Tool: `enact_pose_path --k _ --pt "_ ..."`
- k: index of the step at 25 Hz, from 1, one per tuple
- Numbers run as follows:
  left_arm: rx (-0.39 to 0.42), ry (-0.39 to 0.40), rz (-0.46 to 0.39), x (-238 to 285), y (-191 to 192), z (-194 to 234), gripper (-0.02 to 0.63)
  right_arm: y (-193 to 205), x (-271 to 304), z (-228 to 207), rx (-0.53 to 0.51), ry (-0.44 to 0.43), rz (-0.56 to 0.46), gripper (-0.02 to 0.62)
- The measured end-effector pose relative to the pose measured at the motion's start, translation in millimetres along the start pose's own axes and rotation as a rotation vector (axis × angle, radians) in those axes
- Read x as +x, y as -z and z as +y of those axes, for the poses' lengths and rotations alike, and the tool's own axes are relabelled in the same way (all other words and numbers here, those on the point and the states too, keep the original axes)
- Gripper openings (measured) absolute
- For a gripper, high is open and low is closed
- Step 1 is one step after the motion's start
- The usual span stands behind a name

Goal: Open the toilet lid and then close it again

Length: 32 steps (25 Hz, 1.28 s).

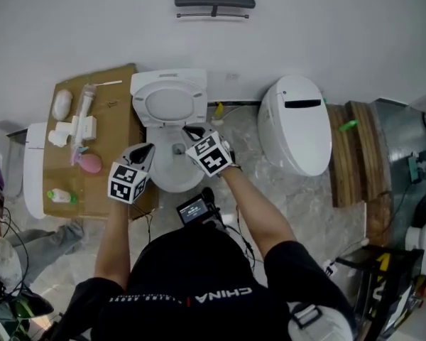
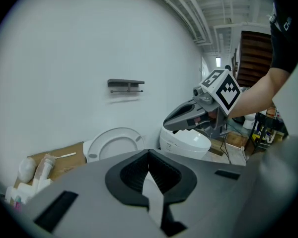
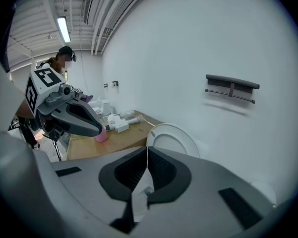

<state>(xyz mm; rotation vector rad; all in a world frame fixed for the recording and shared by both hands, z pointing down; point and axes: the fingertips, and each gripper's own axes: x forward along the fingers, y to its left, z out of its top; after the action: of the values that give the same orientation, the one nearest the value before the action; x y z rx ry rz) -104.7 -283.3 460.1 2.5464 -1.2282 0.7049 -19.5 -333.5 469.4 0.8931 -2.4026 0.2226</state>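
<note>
Against the white wall (image 1: pixel 355 34) we recorded two toilets standing on a marble-patterned floor (image 1: pixel 319 204). We noted a cardboard sheet (image 1: pixel 113 119) just left of the task toilet (image 1: pixel 172 176), which stood at the centre of the head view. The second toilet (image 1: pixel 296 126) stood to its right with its cover down, and wooden boards (image 1: pixel 351 158) lay beyond that.

We found the toilet lid (image 1: pixel 169 104) raised and leaning back toward the wall, with the bowl below it exposed. A dark wall rail (image 1: pixel 214 1) was mounted on the wall above the lid.

We held both grippers over the bowl, close together and pointing toward the wall.

- We observed the left gripper (image 2: pixel 148 151) above the left side of the bowl. Its jaws were fully closed against each other and gripped nothing.
- We observed the right gripper (image 3: pixel 147 148) nearer the back of the bowl, just in front of the lower edge of the raised lid. Its jaws were likewise pressed together and carried nothing. We could not confirm from any view whether it touched the lid.

On the cardboard sheet we logged several small items:

- white pipe fittings (image 1: pixel 82 123)
- a white bottle (image 1: pixel 62 104)
- a pink cup (image 1: pixel 91 163)
- a green-capped bottle (image 1: pixel 60 196)

In the right gripper view we also saw a second person (image 3: pixel 59 66) standing well behind the cardboard sheet.
</note>
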Motion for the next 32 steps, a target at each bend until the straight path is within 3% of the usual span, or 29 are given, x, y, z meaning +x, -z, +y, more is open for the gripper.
enact_pose_path --k 10,14,19,32 --pt "0.021 0.082 -0.012 -110 85 -59 0.011 36 -62 138 -0.001 0.114 0.005 0.017" --pt "0.022 0.122 -0.012 -134 101 -88 0.011 55 -92 173 0.019 0.138 0.020 0.017" --pt "0.031 0.130 -0.017 -148 105 -114 0.011 70 -122 183 0.023 0.160 0.026 0.017" --pt "0.037 0.046 -0.023 -144 83 -154 0.011 88 -166 172 0.002 0.120 -0.015 0.017"
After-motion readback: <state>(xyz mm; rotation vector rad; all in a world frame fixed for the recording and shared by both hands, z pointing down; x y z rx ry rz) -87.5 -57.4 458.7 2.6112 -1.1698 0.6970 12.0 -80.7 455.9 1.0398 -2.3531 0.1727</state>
